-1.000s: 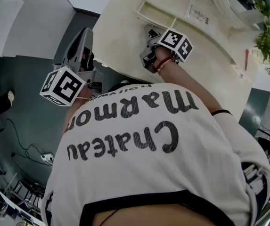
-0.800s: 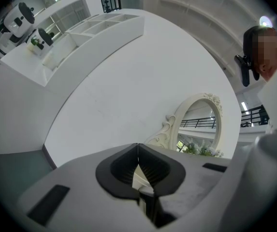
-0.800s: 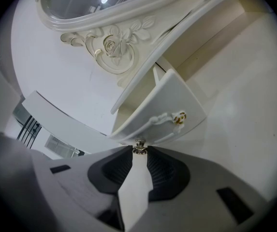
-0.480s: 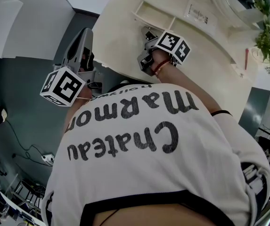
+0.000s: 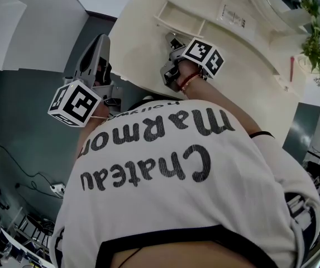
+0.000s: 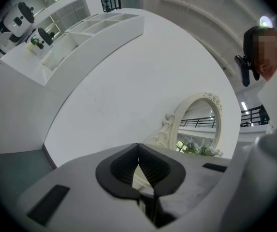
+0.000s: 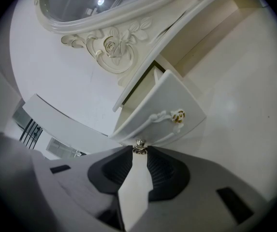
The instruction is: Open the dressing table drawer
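The right gripper point(image 7: 139, 151) has edged left, pinching a rounded metallic knob point(image 7: 139, 145).

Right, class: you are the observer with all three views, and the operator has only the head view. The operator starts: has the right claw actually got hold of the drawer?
Observer: Yes. The right claw is shut on a small metal knob on the drawer front.
Operator: Is the drawer out at all?
Observer: Partly. Its side wall shows clear of the dressing table.
Operator: And the left claw?
Observer: The left claw is shut with nothing in it, and it points at the oval mirror.
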The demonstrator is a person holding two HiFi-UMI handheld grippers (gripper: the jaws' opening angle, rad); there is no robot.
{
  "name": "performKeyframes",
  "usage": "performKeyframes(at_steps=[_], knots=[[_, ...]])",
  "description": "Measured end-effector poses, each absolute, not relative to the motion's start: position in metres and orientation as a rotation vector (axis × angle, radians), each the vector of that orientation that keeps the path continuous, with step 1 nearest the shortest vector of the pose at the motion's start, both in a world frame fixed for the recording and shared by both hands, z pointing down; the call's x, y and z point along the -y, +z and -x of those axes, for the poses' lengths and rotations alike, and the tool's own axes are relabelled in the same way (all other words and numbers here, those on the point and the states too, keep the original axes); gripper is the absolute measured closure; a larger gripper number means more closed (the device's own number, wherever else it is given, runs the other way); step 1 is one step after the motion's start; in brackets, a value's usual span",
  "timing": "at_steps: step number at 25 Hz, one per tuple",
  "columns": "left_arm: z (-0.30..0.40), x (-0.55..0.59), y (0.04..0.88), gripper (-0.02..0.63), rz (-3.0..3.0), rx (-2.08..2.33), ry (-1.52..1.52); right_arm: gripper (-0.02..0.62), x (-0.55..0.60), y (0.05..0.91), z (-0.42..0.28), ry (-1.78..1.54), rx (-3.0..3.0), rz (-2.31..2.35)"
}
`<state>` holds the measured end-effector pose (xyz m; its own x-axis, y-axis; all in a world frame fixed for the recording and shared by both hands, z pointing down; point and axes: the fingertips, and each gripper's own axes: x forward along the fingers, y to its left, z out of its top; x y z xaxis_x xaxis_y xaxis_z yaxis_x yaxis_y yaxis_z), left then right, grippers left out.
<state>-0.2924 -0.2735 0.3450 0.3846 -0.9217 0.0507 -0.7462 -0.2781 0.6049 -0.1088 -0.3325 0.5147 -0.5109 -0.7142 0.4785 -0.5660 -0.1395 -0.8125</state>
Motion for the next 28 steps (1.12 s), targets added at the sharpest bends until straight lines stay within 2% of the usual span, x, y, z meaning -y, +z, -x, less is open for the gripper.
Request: performKeyframes(at_steps=[28], knots=[[0.301, 0.271, 0.35, 0.583, -2.072, 1.45, -0.425, 0.491, 0.333, 0.513, 0.101, -1.706, -1.711, 1.591]])
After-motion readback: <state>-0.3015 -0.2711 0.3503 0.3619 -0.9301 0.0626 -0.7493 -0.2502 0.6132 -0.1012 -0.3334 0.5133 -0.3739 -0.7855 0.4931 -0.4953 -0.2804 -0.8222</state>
